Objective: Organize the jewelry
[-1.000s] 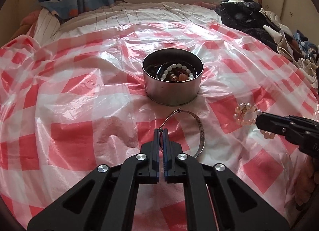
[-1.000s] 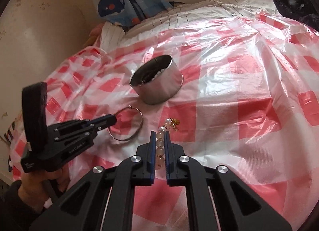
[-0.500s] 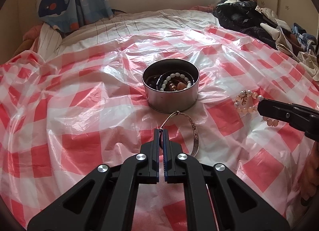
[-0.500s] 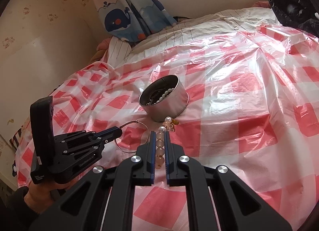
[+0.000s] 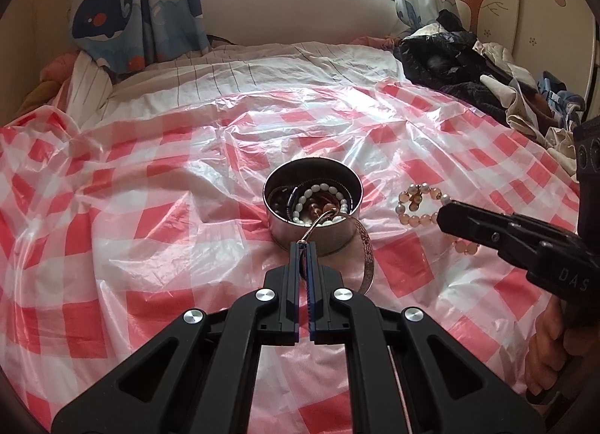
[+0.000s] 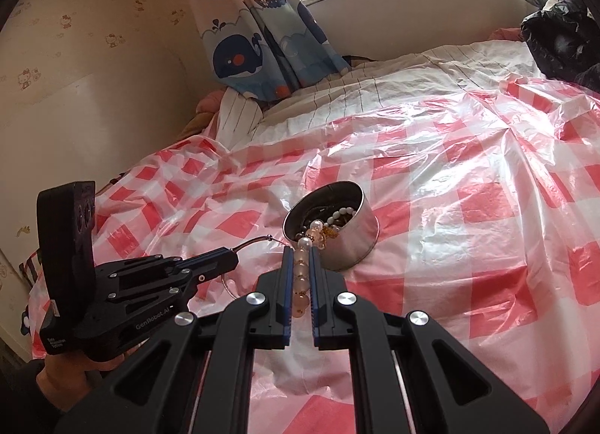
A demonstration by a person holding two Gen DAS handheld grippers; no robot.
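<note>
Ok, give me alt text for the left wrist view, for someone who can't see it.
The left gripper, jaws shut on a thin metal bangle, holds it just in front of a round metal tin of beaded jewelry on a red-and-white checked plastic sheet. At right, the right gripper holds a pink bead bracelet.

1. left black two-finger gripper [image 5: 304, 246]: jaws closed, pinching a thin metal bangle [image 5: 365, 246], angled downward.
2. right black two-finger gripper [image 6: 301, 252]: jaws clamped on a pale pink bead bracelet [image 6: 302, 276].
3. bare hands grip both handles.
</note>
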